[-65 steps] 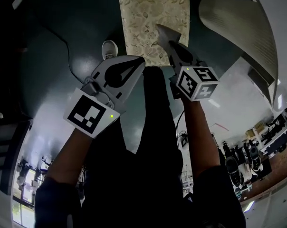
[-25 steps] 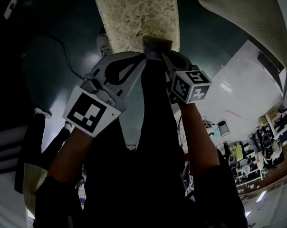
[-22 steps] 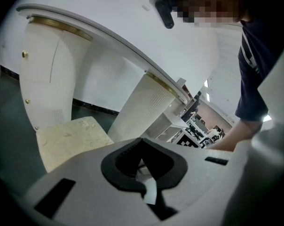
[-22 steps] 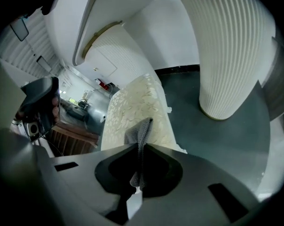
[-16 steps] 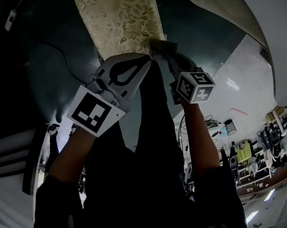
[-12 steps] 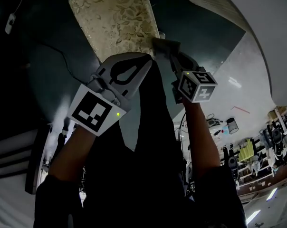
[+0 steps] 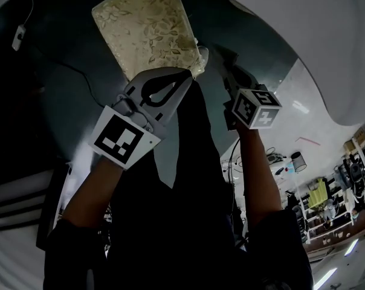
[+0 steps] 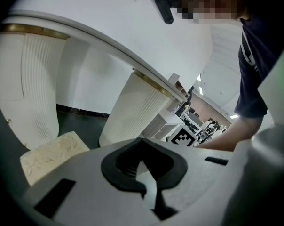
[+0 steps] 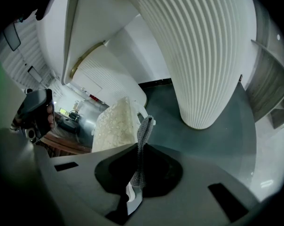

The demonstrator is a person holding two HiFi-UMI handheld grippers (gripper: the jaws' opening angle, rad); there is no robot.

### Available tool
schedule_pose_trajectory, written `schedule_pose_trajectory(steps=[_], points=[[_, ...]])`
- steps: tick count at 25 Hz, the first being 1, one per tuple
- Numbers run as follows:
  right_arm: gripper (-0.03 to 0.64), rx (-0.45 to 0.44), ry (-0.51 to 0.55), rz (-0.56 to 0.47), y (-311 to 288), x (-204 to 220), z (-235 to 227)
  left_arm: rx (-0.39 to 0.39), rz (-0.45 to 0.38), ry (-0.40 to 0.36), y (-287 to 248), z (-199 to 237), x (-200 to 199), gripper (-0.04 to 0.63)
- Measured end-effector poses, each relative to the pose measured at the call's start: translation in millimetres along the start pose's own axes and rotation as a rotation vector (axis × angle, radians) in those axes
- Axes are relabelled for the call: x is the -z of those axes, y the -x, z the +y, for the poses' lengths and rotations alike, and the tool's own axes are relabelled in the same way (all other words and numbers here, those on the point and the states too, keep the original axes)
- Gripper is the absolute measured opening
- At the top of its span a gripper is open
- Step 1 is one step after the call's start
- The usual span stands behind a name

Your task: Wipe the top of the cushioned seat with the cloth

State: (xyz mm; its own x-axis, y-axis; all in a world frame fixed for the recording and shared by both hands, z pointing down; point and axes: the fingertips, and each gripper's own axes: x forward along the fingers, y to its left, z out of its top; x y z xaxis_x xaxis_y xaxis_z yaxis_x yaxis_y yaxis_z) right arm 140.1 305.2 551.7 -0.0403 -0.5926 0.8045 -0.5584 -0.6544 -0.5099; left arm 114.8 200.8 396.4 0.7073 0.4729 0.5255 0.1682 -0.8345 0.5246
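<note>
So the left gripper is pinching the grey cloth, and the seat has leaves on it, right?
Not quite. The grey cloth is pinched in the right gripper, not the left; the right gripper view shows it between those jaws. The left gripper is shut on nothing. The seat does have a leafy pattern.

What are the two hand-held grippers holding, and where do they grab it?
The right hand-held gripper pinches the grey cloth by one edge; the rest sticks out past its jaws. The left hand-held gripper holds nothing.
</note>
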Motion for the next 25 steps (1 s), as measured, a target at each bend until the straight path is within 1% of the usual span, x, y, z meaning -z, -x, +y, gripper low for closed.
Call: schedule_pose_trajectory(steps=[6,11,15,18,22,25], points=[[0.032,-0.02,0.042,-0.063,26.5,-44.9,53.1,-0.035,-0.063,-0.048,48.9,-0.2,-43.8,0.006],[0.032,-0.05,0.108,-0.13,63.0,-86.8,120.1,-0.063,-0.136,-0.089,109.1,-11.7,-86.9,0.006],[0.032,-0.074,0.159,-0.189,103.6,-112.9,174.7,-0.069,-0.178,-0.113,158.6,-33.9,-116.0,0.006],[0.032,-0.092,0.199,-0.233,135.0,-127.9,213.0,-0.077,-0.217,-0.162,191.7,-53.2,-137.6,0.006],[0.032,-0.126,0.279,-0.325,178.1,-157.1,261.0,-0.083,-0.274,-0.26,231.4,-80.4,-172.4,0.006],[0.032,-0.142,0.325,-0.382,212.8,-161.9,306.4,-0.082,-0.305,-0.3,275.4,-104.1,-185.5,0.006]])
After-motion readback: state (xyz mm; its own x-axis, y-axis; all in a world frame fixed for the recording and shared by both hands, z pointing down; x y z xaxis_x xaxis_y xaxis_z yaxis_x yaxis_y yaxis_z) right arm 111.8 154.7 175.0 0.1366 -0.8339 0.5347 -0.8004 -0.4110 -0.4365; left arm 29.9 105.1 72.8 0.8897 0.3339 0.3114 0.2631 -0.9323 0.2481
